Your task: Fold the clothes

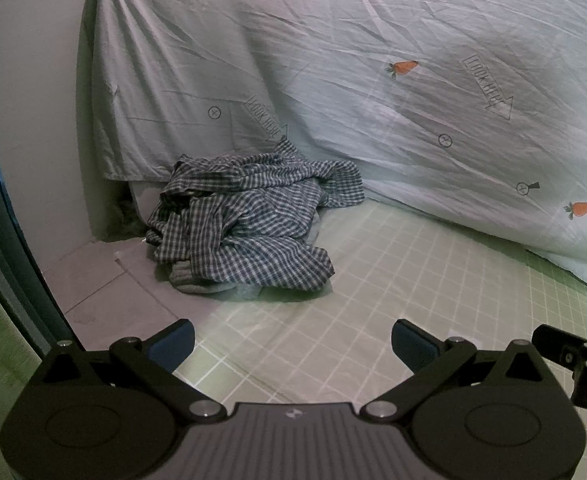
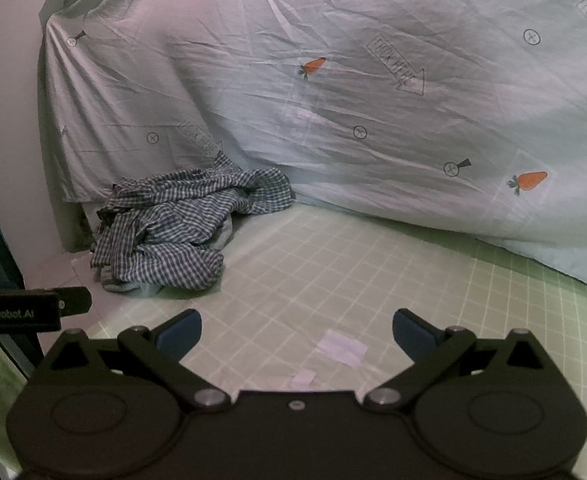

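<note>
Checked shirt (image 1: 245,220) lies crumpled in a heap on the green grid mat (image 1: 393,280), at the mat's far-left corner, w/ its back edge touching the hanging sheet (image 1: 373,60). Blue-and-white gingham; sleeves and body tangled, no flat panel showing. A grey garment (image 1: 197,280) pokes out from under the shirt's near edge, mostly covered, can't tell what kind.

Left gripper (image 1: 292,344) hovers over the mat, on the near side of the shirt and apart from it. Jaws spread wide, nothing between them; blue pads (image 1: 173,344) clean of fabric. Right gripper (image 2: 297,332) same story: jaws spread wide, empty, over the mat nearer than the shirt and off to its right. Neither touches the shirt.

In the right wrist view two pale tape patches (image 2: 341,348) sit on the mat btwn the right gripper's fingers, well apart from the shirt. Black body marked "GenRobot.AI" (image 2: 17,314) shows at the left edge, near side of the shirt.

Sheet behind the shirt is pale, wrinkled, printed w/ carrots (image 1: 403,67), "LOOK HERE" arrows (image 1: 489,88) and small magnifier marks. Left of the shirt, bare pinkish wall (image 1: 33,100) and floor strip beside the mat.
</note>
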A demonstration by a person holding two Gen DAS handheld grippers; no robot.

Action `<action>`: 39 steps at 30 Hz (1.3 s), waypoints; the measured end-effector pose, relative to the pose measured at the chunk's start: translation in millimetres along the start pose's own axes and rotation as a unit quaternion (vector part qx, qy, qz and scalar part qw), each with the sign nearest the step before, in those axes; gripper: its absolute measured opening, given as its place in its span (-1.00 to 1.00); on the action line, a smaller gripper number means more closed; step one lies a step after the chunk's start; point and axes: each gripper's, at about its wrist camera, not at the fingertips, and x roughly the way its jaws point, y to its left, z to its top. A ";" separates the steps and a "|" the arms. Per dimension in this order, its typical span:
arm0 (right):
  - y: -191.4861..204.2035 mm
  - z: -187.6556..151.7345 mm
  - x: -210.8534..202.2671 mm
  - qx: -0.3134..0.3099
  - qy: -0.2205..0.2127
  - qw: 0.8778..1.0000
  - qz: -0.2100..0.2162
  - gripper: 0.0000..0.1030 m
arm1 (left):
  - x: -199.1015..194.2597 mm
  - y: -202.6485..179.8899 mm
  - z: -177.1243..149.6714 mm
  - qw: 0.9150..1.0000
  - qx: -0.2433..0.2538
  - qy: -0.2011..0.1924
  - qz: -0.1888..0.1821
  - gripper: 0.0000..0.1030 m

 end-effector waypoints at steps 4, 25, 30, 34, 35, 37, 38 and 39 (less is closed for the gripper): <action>-0.4 -0.8 0.5 0.000 0.000 1.000 0.003 1.00 | 0.9 2.3 -0.4 1.000 0.001 0.002 0.000 1.00; -21.1 19.9 50.5 0.012 0.002 0.999 -0.049 1.00 | 62.5 15.8 24.6 0.998 -0.030 0.051 0.026 1.00; -28.3 39.3 88.1 0.000 0.014 0.999 -0.047 1.00 | 96.0 32.3 44.6 0.995 -0.062 0.068 0.046 1.00; -37.2 64.9 133.4 -0.011 0.020 0.998 -0.056 1.00 | 127.9 50.3 61.8 0.990 -0.096 0.084 0.058 1.00; -40.5 71.9 145.3 -0.010 0.021 0.998 -0.055 1.00 | 136.8 54.5 66.2 0.989 -0.102 0.089 0.062 1.00; -40.9 84.6 170.6 -0.002 0.028 0.999 -0.046 1.00 | 153.3 62.6 75.0 0.987 -0.111 0.095 0.070 1.00; -40.4 90.6 183.1 0.003 0.032 0.999 -0.041 1.00 | 162.3 67.3 80.1 0.986 -0.116 0.097 0.074 1.00; -40.0 96.6 195.6 0.008 0.035 0.999 -0.036 1.00 | 171.7 72.4 85.5 0.985 -0.122 0.098 0.078 1.00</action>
